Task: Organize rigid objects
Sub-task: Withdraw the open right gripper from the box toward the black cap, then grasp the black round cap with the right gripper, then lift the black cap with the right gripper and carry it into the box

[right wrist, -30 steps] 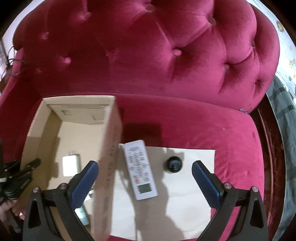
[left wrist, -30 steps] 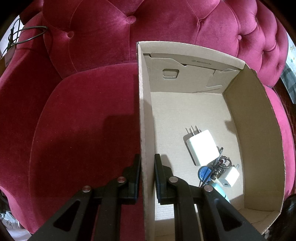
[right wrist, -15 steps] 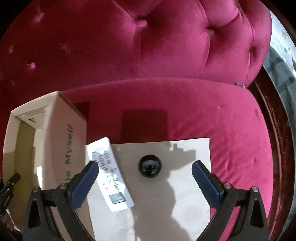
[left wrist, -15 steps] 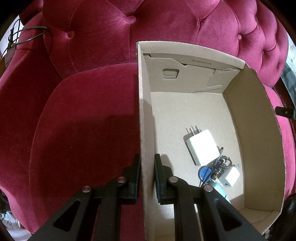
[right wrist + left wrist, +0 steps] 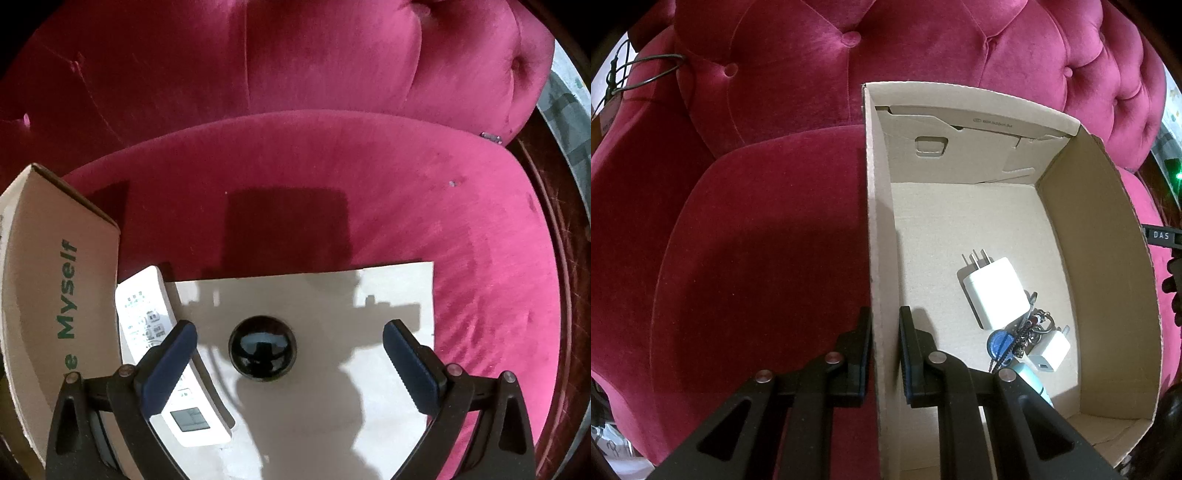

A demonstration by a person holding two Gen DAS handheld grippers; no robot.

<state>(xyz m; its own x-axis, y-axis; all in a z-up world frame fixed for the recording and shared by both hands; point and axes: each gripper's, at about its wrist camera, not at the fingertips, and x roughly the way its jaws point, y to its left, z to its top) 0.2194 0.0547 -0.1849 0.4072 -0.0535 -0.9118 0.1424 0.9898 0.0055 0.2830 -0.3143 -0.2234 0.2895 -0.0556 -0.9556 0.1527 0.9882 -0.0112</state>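
On red velvet sofa (image 5: 757, 240):
Left view: left gripper (image 5: 884, 354) clamps brown cardboard box (image 5: 879, 229) wall; white chargers (image 5: 995, 291) inside.
Right view: right gripper (image 5: 288, 358) jaws apart above glossy black round object (image 5: 263, 347); white remote (image 5: 162, 354) beside.

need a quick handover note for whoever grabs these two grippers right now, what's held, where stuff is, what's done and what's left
Left gripper: shut on the cardboard box, clamping its near side wall.
Right gripper: open, empty, above the black ball, jaws either side of it.
In the box: large white charger, small white charger, keyring.
Left to do: the ball and the white remote, both on the paper sheet beside the box on the red sofa.
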